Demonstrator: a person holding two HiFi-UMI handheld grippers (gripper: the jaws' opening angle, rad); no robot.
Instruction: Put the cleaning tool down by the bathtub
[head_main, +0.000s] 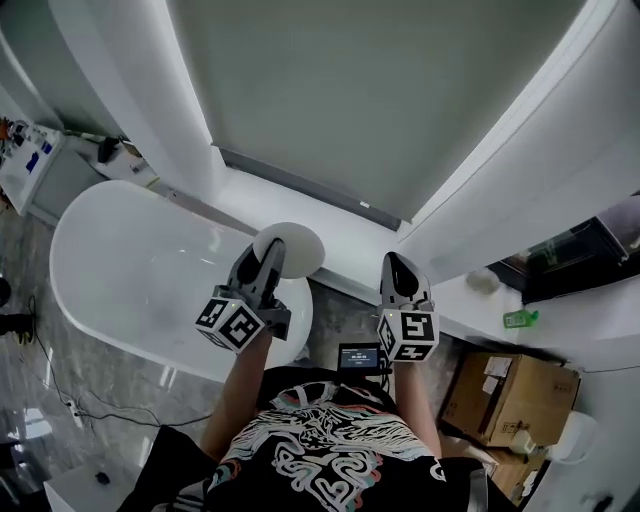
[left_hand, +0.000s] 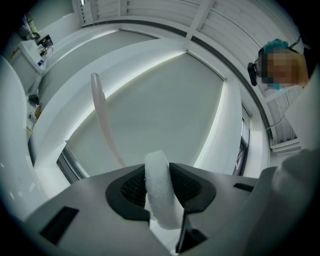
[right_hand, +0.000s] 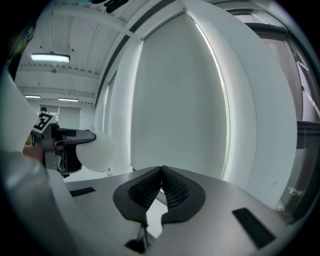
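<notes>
- The bathtub (head_main: 130, 262) fills the left of the head view. It is a white oval, and nothing shows inside it.
- The left gripper (head_main: 264, 268) is raised over the tub's right end. In its own view the jaws pinch a white strap (left_hand: 161, 192), which looks like part of the tool.
- The tool (head_main: 302, 250) is a white round pad, held up off any surface. It is over the tub's end and just in front of the white ledge (head_main: 340, 205) under the blind.
- The step in hand looks like the carry, since the tool has not been set down yet.
- The next move probably calls for lowering the left gripper to a free spot beside the tub, either the ledge or the floor. The jaws should part only once the pad rests flat, so it does not drop or slide into the tub.
- The right gripper (head_main: 398, 270) hangs near the left one, to its right. Its jaws are pressed together with nothing between them.
- A cardboard box (head_main: 505, 395) stands on the floor at lower right, well apart from the tub. Its flaps are down, so what it holds cannot be seen.
</notes>
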